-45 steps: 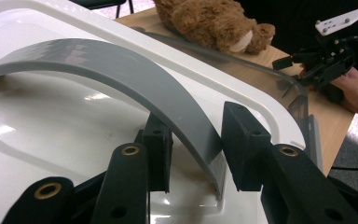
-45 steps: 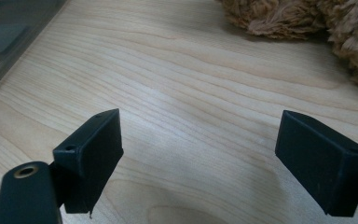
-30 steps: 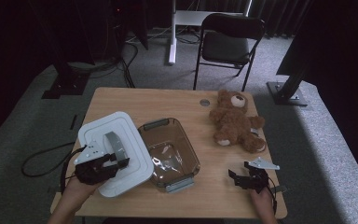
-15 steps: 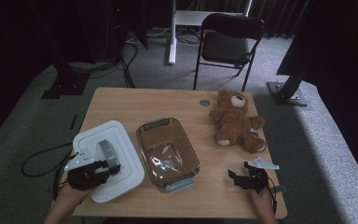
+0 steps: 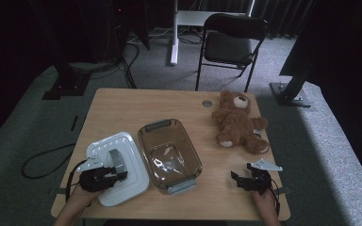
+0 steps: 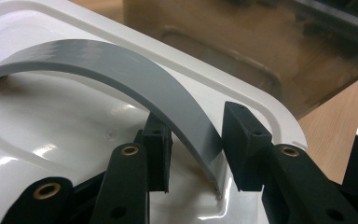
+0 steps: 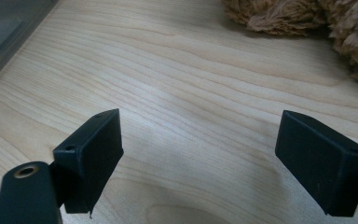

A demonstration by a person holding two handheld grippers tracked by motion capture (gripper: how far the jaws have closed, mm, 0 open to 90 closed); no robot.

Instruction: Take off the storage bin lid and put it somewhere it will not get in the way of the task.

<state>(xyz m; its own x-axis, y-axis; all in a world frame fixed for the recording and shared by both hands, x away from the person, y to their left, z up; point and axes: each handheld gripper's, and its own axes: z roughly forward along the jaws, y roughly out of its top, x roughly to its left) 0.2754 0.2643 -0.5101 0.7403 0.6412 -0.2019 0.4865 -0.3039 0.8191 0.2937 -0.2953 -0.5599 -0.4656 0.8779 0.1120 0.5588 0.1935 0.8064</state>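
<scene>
Here, left gripper (image 6: 193,154) clamped on lid (image 5: 132,160) handle (image 6: 121,65), dish (image 5: 169,155) (empty), right gripper (image 7: 200,154) apart.

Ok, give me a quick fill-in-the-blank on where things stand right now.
1. The left gripper has its jaws closed on the grey ____ of the white lid.
2. The lid lies on the table beside the clear ____, not on it.
3. The right gripper has its jaws ____, with nothing between them.
4. The teddy bear lies on the ____.

Missing words: handle; container; open; table
</scene>
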